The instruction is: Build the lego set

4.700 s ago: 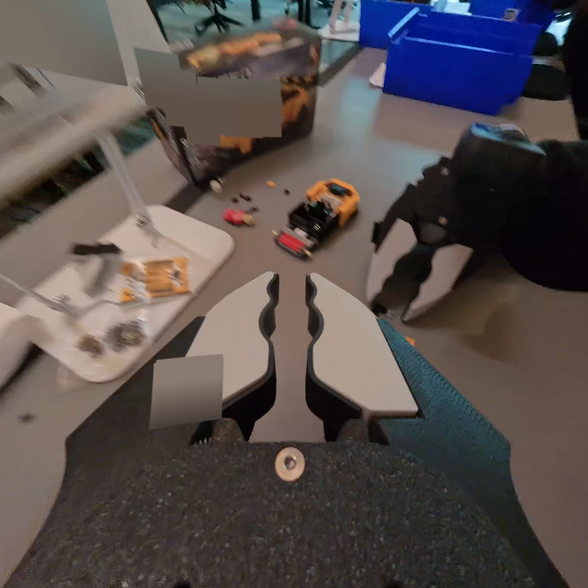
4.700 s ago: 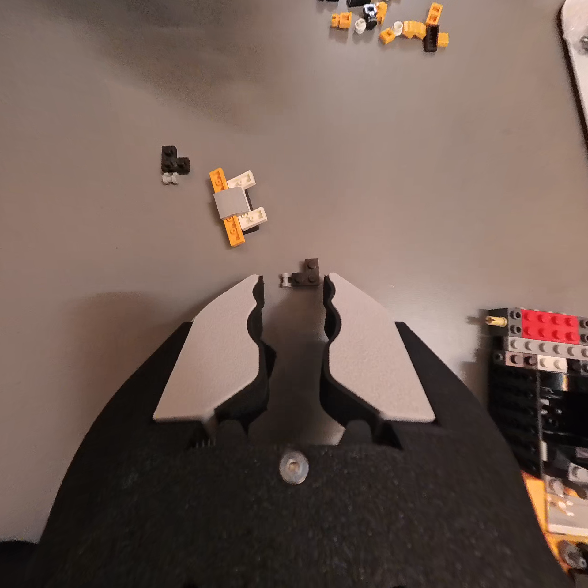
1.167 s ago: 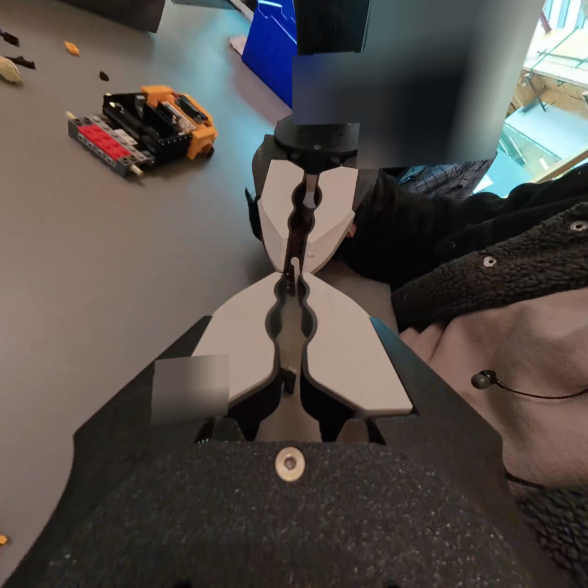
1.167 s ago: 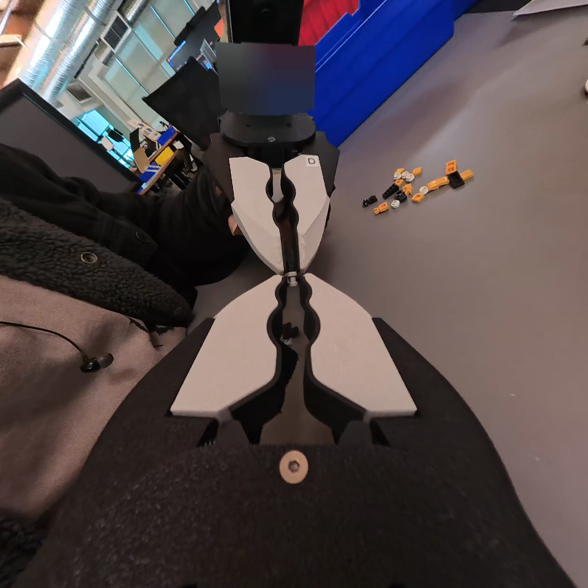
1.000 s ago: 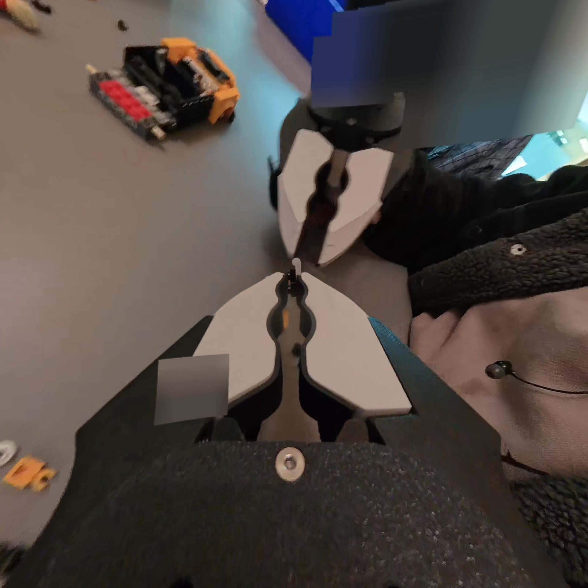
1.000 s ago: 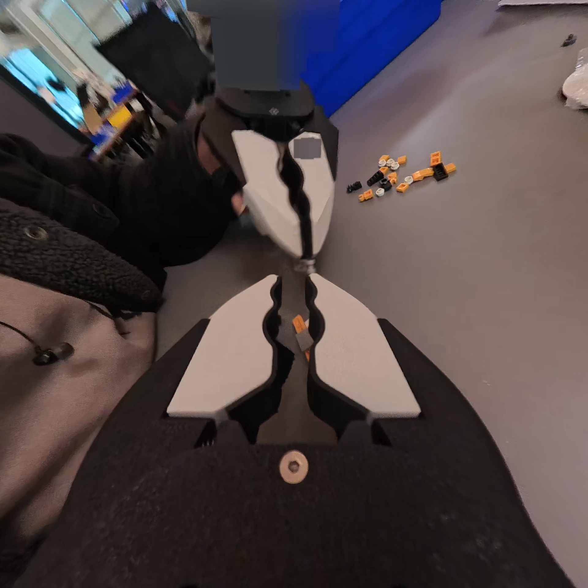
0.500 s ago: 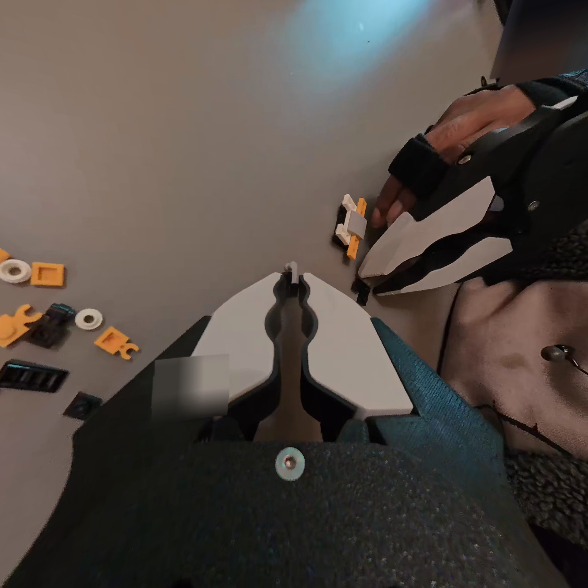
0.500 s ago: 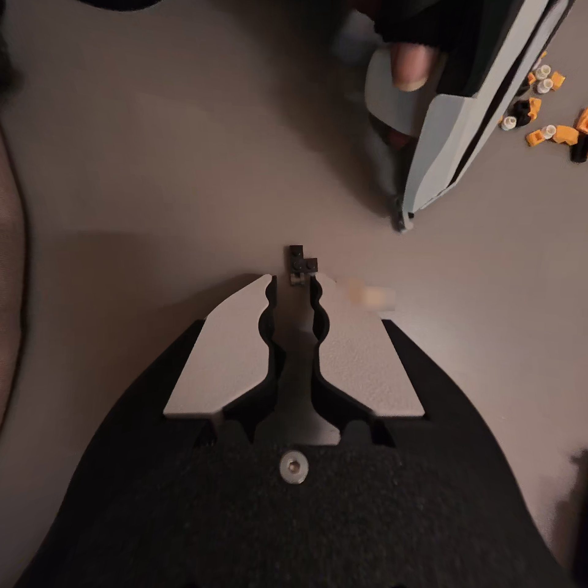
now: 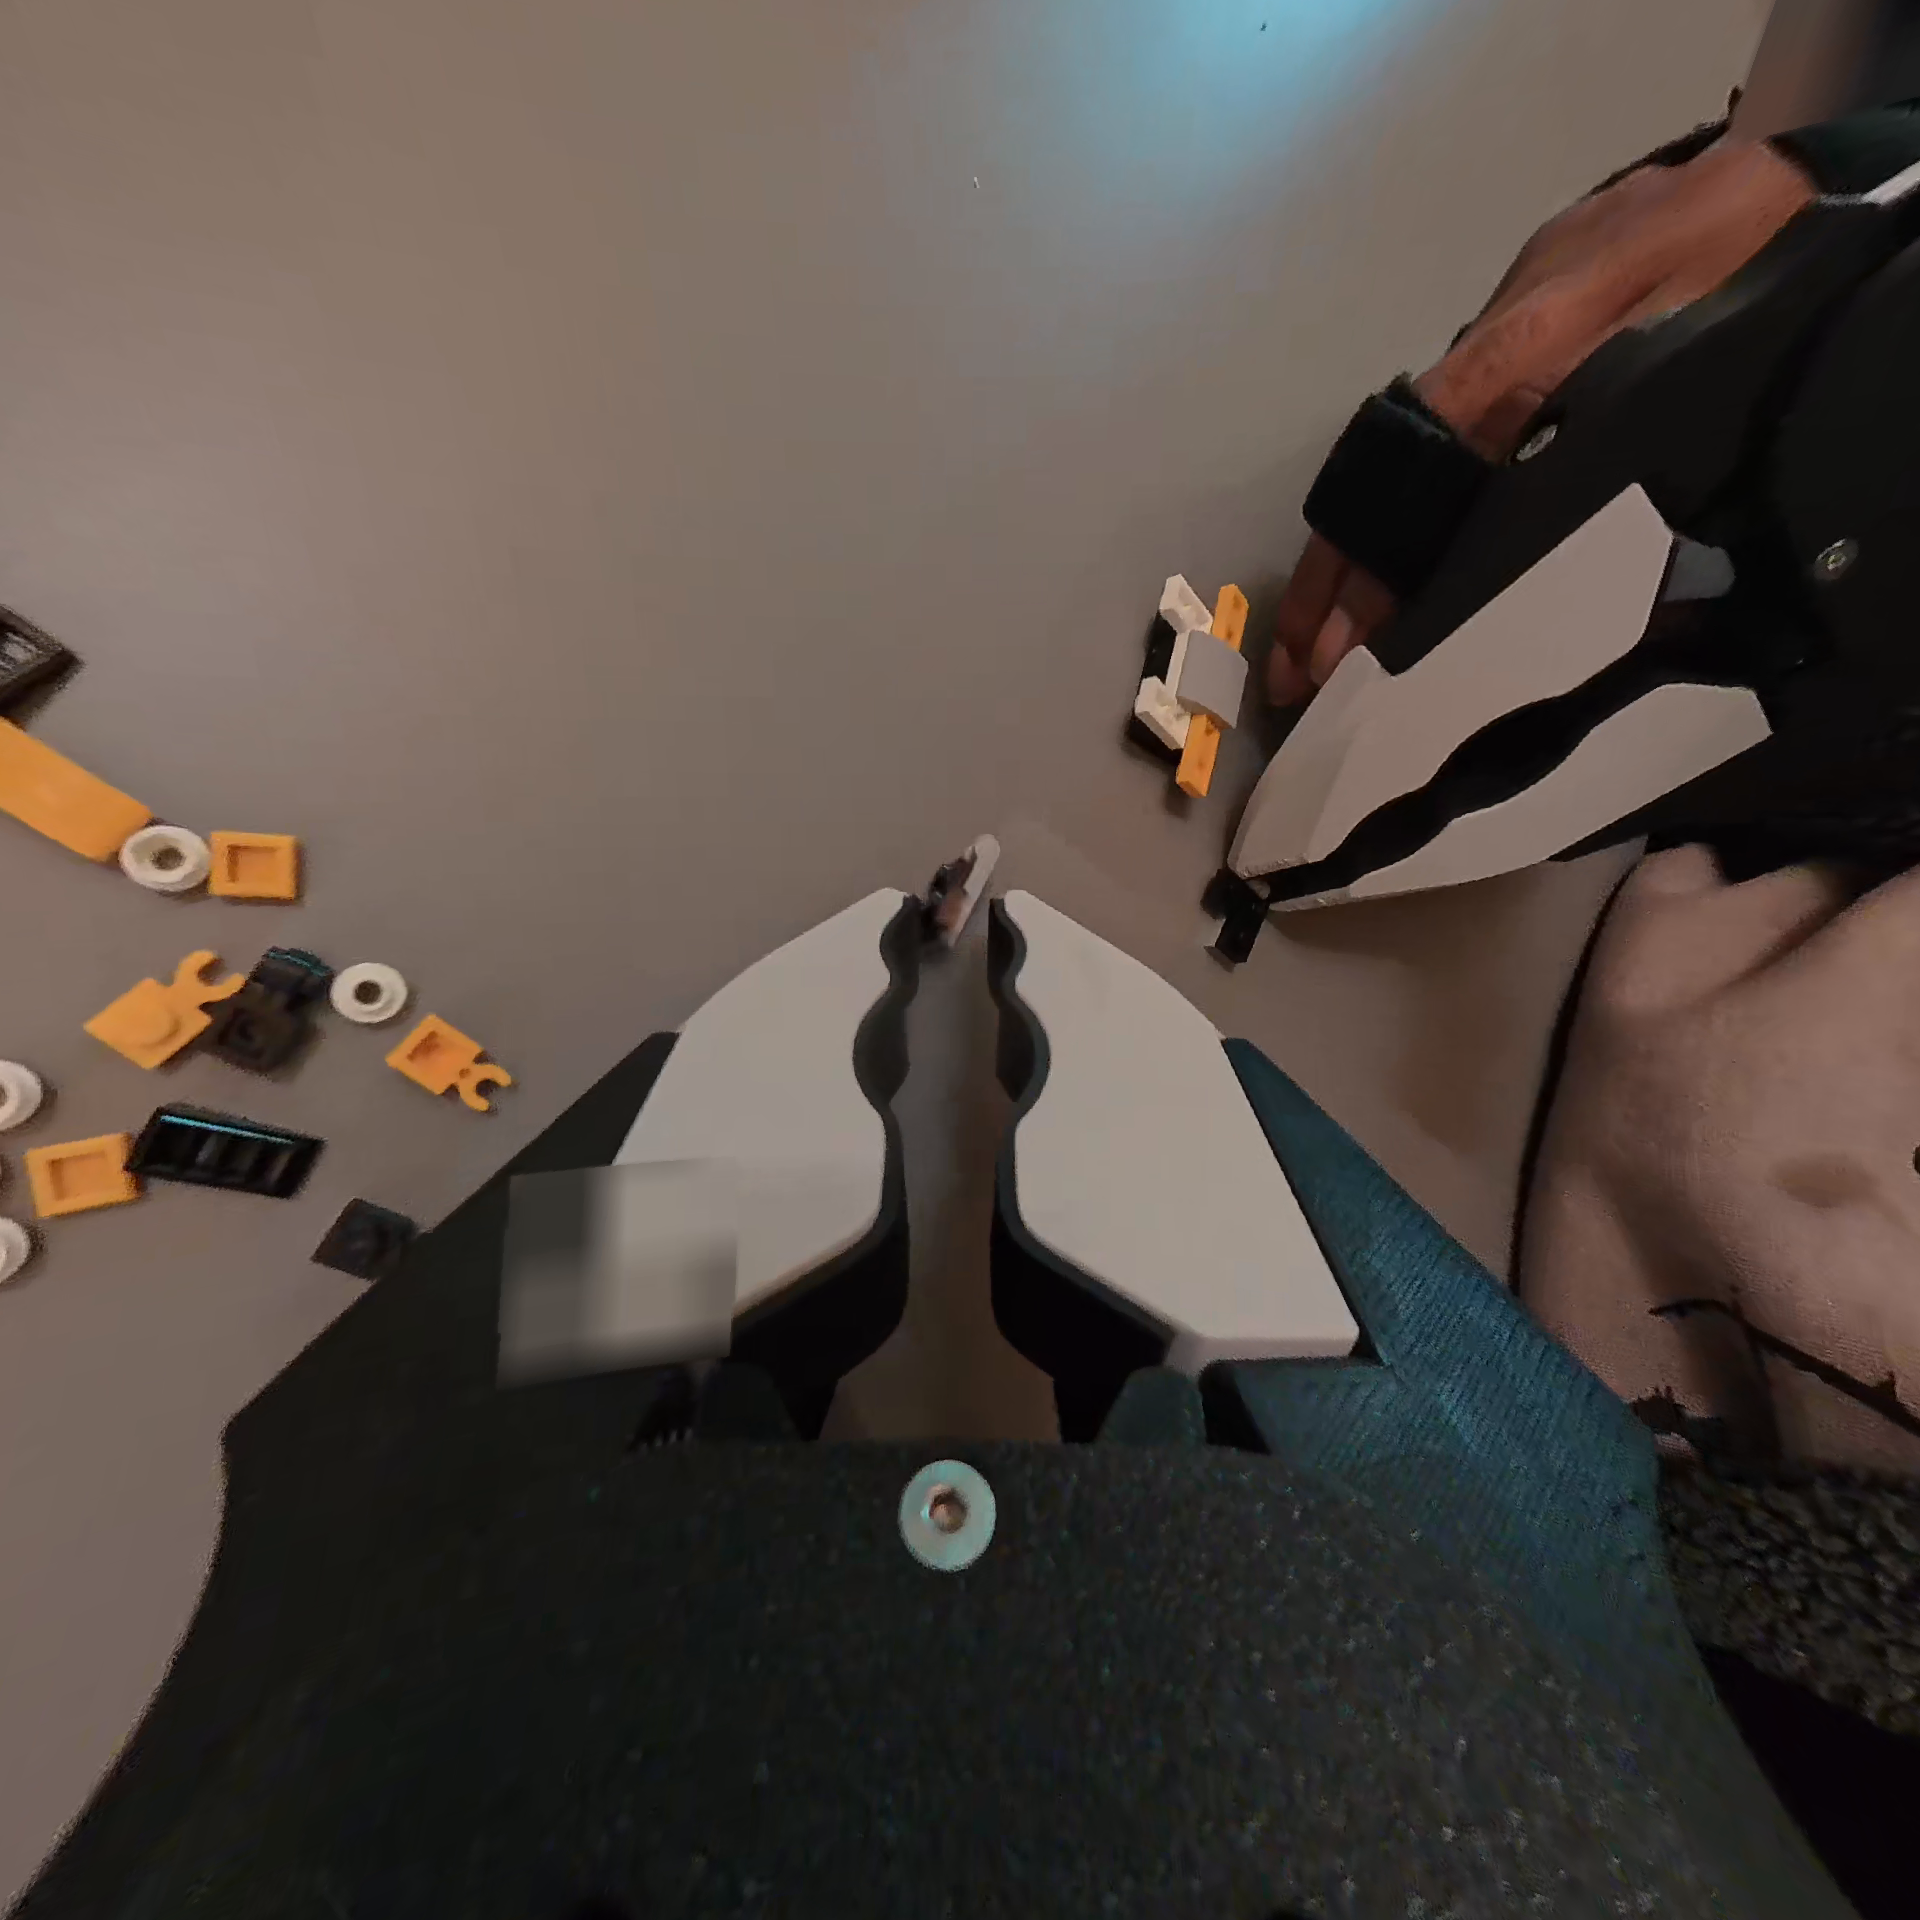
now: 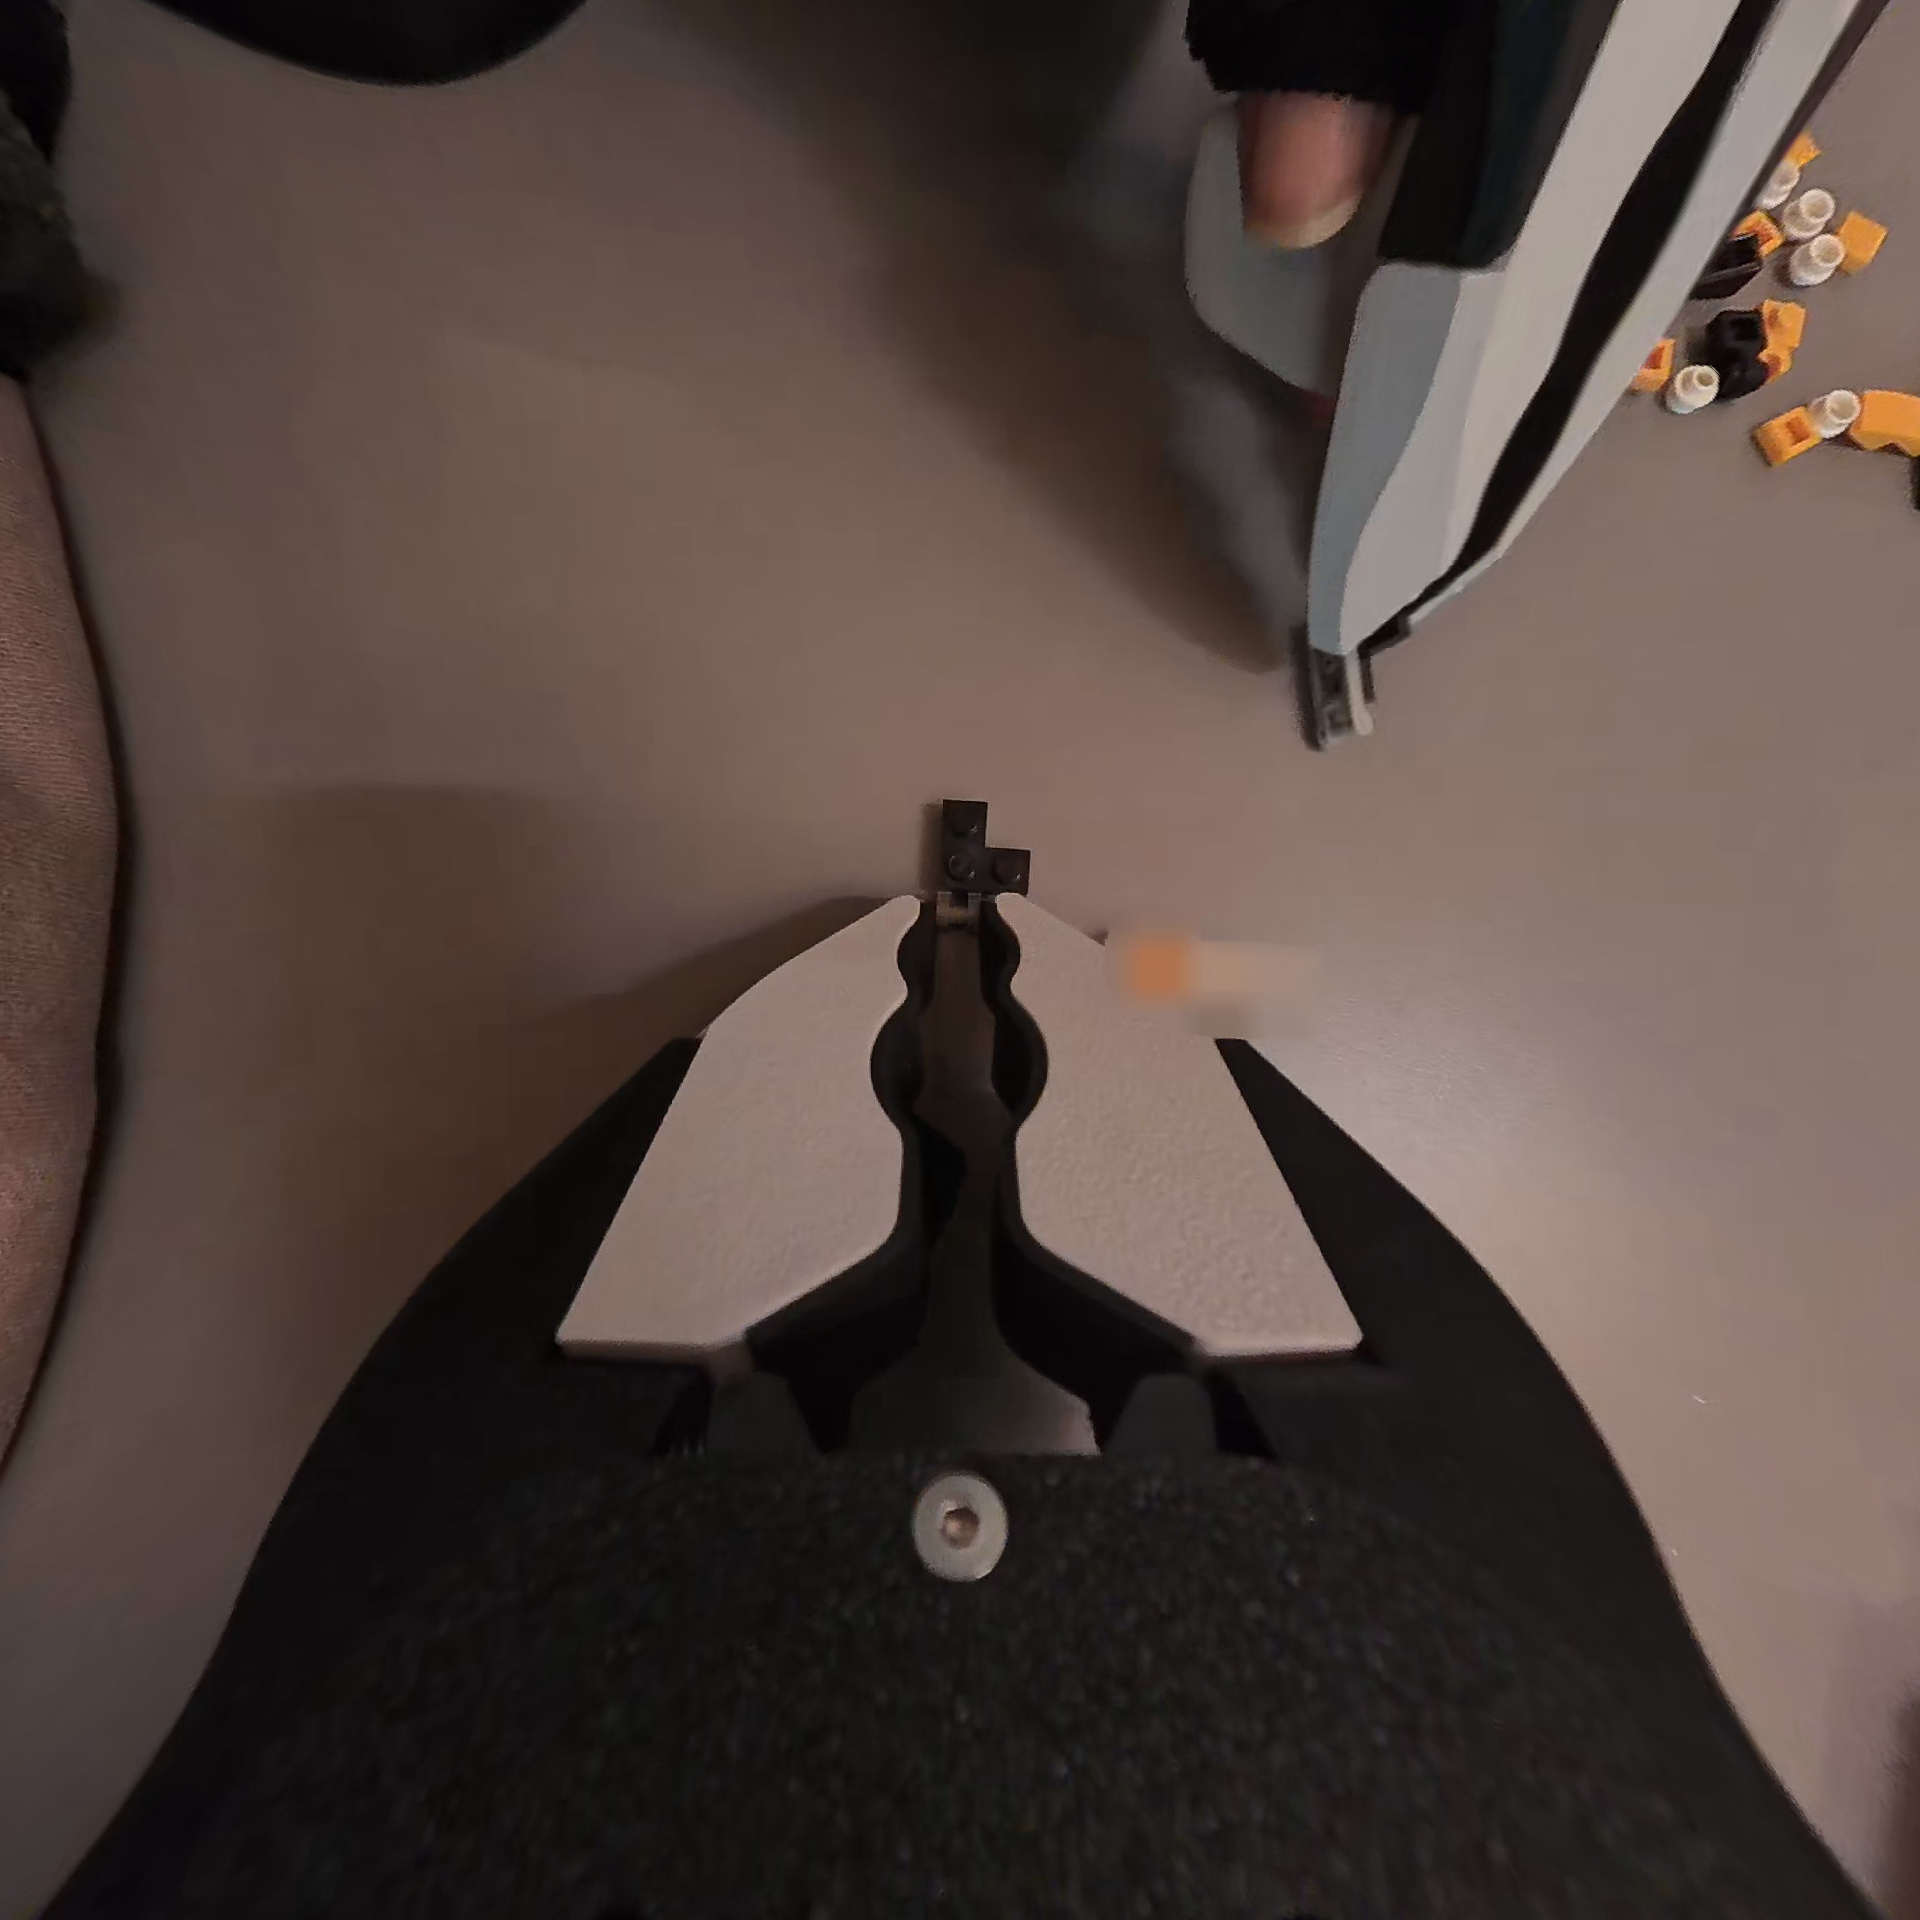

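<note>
- Small black L-shaped lego piece [image 10: 979,850] sits at the tip of the right gripper [image 10: 958,912], low over the grey table [image 10: 623,520]; the tongs are pinched together on a pale tab at its near end.
- Same piece shows in the left wrist view as a dark bit [image 9: 1236,914] at that gripper's tip, touching or just above the tabletop (contact not clear).
- Left gripper [image 9: 961,899] clamps a thin grey-and-black piece [image 9: 964,885] at its tips; the piece stands out past them, tilted right. The right finger's tip looks slightly off it, so the firmness of the grip is unclear.
- Small white, grey, orange and black sub-assembly [image 9: 1190,686] lies on the table just beside the right gripper, near the person's fingers [image 9: 1320,623].
- Loose parts lie well to the left: orange plates [image 9: 252,864], white round studs [image 9: 164,858], a black grille piece [image 9: 223,1151].
- Beige fabric [image 9: 1714,1143] at the table's right edge.
</note>
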